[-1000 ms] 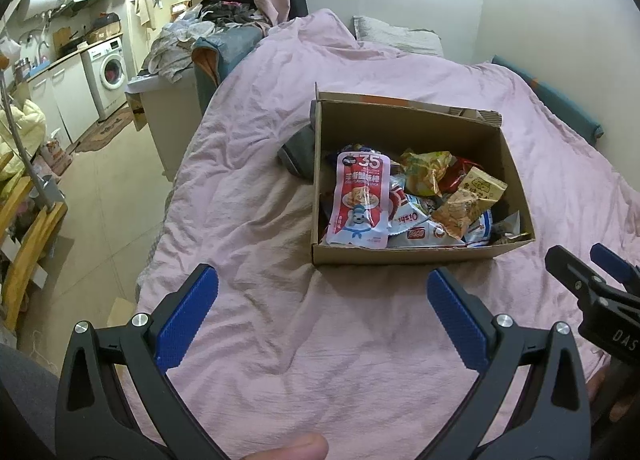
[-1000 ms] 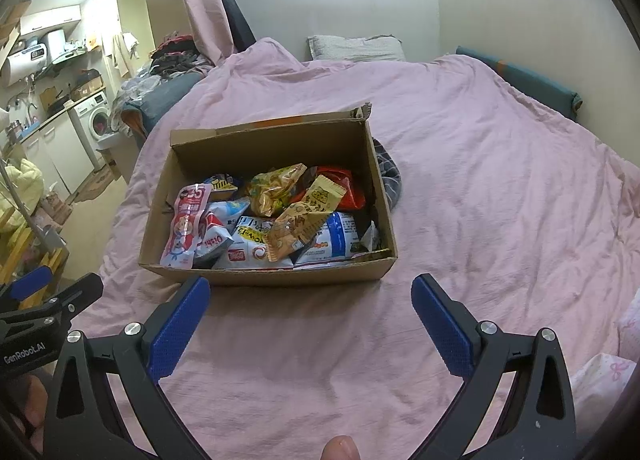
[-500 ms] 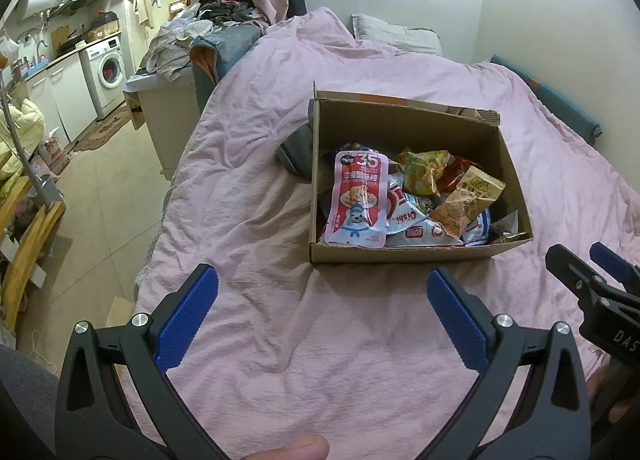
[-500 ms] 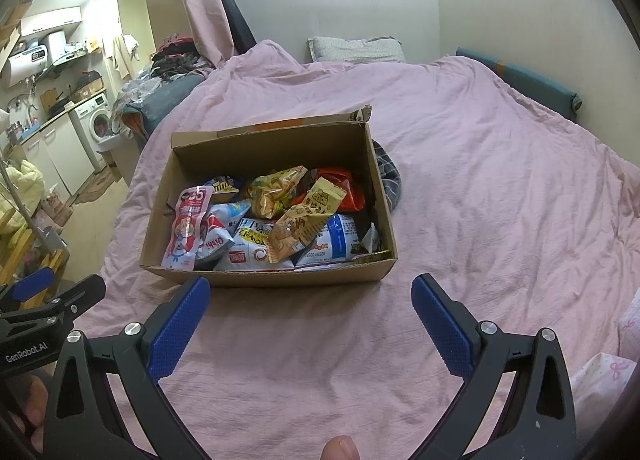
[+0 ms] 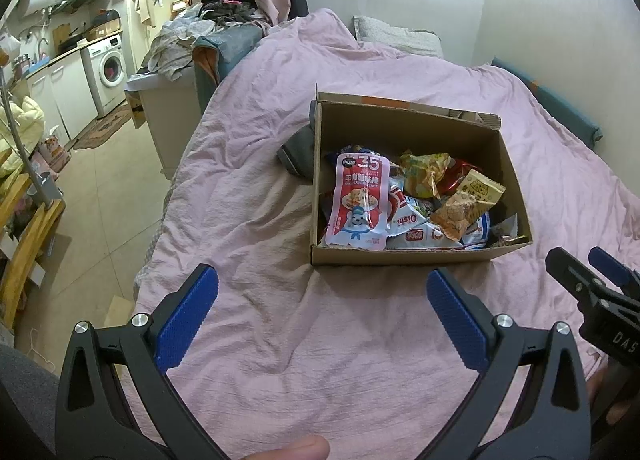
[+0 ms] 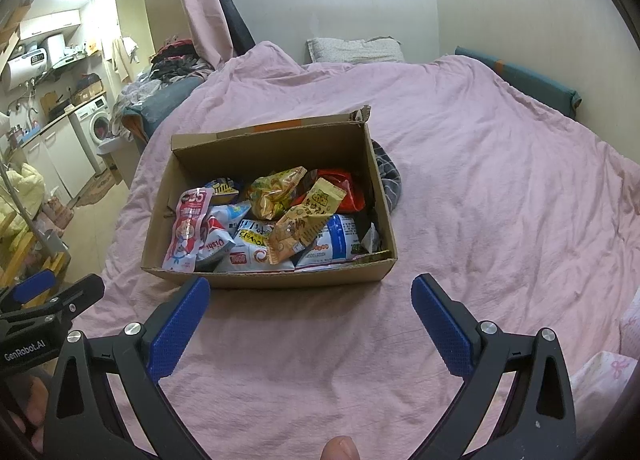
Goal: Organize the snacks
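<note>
An open cardboard box [image 5: 400,256] [image 6: 280,280] sits on a pink bed cover and holds several snack packets. A pink and white pouch marked 35 [image 5: 360,200] [image 6: 188,228] leans at its left side. A tan peanut packet [image 5: 468,204] [image 6: 308,220] lies on top of the pile, a yellow bag [image 5: 424,172] [image 6: 276,192] behind it. My left gripper [image 5: 322,292] is open, below and left of the box, nothing between its blue pads. My right gripper [image 6: 310,294] is open just in front of the box's near wall, also empty.
The pink bed cover [image 6: 500,188] spreads wide to the right of the box. A dark grey cloth [image 5: 298,152] lies against the box's far side. The bed's left edge drops to a tiled floor [image 5: 92,212]. A washing machine [image 5: 108,68] and a clothes pile [image 5: 188,40] stand beyond.
Both grippers have edged slightly; the box sits a little higher in the left wrist view. Nothing was grasped or let go.
</note>
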Tool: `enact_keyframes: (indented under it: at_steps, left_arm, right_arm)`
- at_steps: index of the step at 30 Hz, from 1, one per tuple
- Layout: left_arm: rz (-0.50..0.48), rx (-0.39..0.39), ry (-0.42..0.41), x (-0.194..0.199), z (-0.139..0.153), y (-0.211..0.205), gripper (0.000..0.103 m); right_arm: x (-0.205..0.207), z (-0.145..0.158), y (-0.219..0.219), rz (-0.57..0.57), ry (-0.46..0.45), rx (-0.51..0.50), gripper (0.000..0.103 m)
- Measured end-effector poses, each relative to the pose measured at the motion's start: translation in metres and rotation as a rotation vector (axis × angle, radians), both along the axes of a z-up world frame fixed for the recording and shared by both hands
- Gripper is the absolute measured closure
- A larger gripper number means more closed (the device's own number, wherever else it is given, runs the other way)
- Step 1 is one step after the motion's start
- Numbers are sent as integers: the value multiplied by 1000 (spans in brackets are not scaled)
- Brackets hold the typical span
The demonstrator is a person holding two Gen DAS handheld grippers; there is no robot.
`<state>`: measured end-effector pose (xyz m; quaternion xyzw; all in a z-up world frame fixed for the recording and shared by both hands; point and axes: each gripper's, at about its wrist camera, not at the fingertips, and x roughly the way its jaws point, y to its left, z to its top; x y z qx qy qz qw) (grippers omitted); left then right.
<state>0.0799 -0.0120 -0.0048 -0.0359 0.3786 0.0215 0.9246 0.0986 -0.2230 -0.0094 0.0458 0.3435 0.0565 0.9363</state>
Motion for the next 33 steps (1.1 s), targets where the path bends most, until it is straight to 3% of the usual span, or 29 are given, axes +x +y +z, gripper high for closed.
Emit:
enact_keyframes:
  at_steps: [33]
  left_arm:
    - [25,-33,-12,-1,6,3,0]
  right_arm:
    - [-5,5,3,22,-18,39,0]
